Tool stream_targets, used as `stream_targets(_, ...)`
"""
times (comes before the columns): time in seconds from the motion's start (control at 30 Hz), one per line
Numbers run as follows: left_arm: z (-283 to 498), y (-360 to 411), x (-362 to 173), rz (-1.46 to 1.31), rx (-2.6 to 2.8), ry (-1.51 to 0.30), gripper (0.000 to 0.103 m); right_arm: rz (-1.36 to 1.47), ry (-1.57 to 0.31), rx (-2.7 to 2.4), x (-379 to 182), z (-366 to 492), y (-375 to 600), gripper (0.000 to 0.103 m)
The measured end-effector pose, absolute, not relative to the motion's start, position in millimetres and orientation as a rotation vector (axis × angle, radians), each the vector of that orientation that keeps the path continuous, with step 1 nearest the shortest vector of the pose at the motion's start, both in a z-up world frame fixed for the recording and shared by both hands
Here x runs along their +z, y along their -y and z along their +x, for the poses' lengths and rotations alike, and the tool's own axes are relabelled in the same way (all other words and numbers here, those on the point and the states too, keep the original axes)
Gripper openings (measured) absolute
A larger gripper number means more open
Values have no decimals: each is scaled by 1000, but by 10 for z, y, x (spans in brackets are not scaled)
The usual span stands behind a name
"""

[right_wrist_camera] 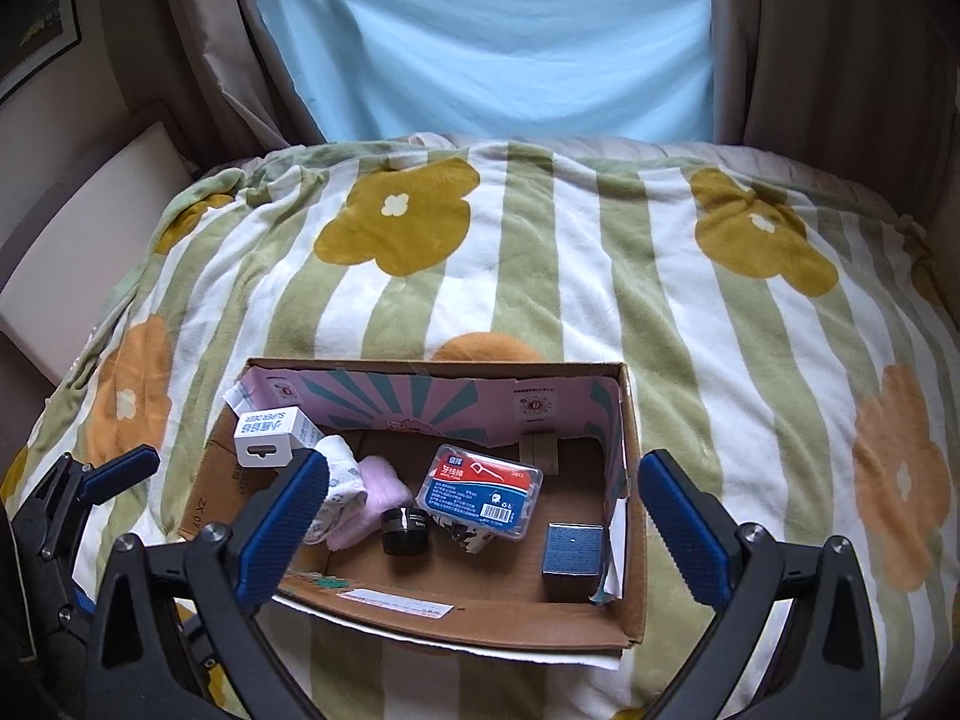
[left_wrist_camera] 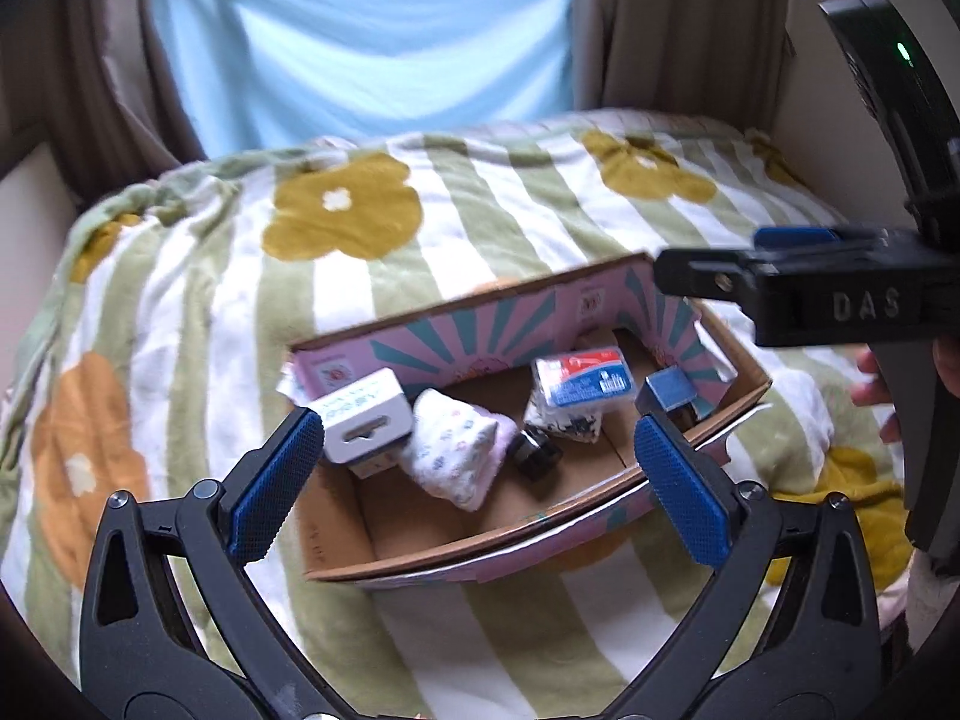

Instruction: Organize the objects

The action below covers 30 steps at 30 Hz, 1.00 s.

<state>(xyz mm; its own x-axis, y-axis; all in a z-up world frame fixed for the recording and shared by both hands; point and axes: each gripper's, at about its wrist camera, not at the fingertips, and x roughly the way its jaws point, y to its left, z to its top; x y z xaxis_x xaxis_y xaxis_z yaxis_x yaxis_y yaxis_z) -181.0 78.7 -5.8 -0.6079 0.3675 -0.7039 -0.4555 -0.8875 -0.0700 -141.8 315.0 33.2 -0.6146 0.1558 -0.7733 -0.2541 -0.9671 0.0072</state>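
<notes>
A blanket (right_wrist_camera: 540, 276) with green and white stripes and mustard and orange flowers covers the whole bed. Behind it, at the far side, hangs a pale blue curtain (right_wrist_camera: 510, 42) between brown drapes (right_wrist_camera: 828, 48).

On the near part of the blanket sits an open cardboard box (right_wrist_camera: 456, 618), its far and right inner walls lined with pink and teal card. All the small things lie inside it. At the far left corner a white carton (right_wrist_camera: 268, 427) leans against the left wall, raised above the floor of the box. Just right of it and nearer lies a roll of pink and white patterned cloth (right_wrist_camera: 354, 501). In the middle, a clear case of floss picks (right_wrist_camera: 480, 491) with a red and blue label rests tilted on a black-and-white printed pouch (right_wrist_camera: 471, 537), which shows only at its near edge. Near the right wall stands a dark blue box (right_wrist_camera: 572, 555). Between the cloth and the pouch sits a small black jar (right_wrist_camera: 406, 531).

The right tongs (right_wrist_camera: 483, 525) hang above the near edge of the box, their blue pads wide apart and holding nothing. The left tongs (left_wrist_camera: 474, 474) hover over the box's near left part, also spread wide and empty; in the right wrist view their blue-tipped end shows at the far left edge.
</notes>
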Motion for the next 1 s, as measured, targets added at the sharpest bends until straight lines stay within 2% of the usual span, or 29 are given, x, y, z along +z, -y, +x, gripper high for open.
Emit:
stream_targets(0.17,-1491,-469,216,-994,2532,-33,103,-1129,-146,2692,563,-972,-2920,102)
stream_targets(0.27,-1245,-346,269,-962,2578,-18,103,-1080,-155,2703,578,-697,-2820,102)
stream_targets(0.4,-940,-254,209,-942,2638,-61,103,-1041,-105,2693,475,-345,-2703,102)
stream_targets(0.6,-641,-116,-35,-972,2612,43,103,-1006,-49,2667,210,38,-2528,102)
stream_targets(0.77,-540,-163,-101,-963,2645,-39,103,-992,-6,2641,121,130,-2464,102)
stream_targets(1.0,-508,-87,-85,-950,2662,0,103,-980,-8,2662,138,145,-2398,102)
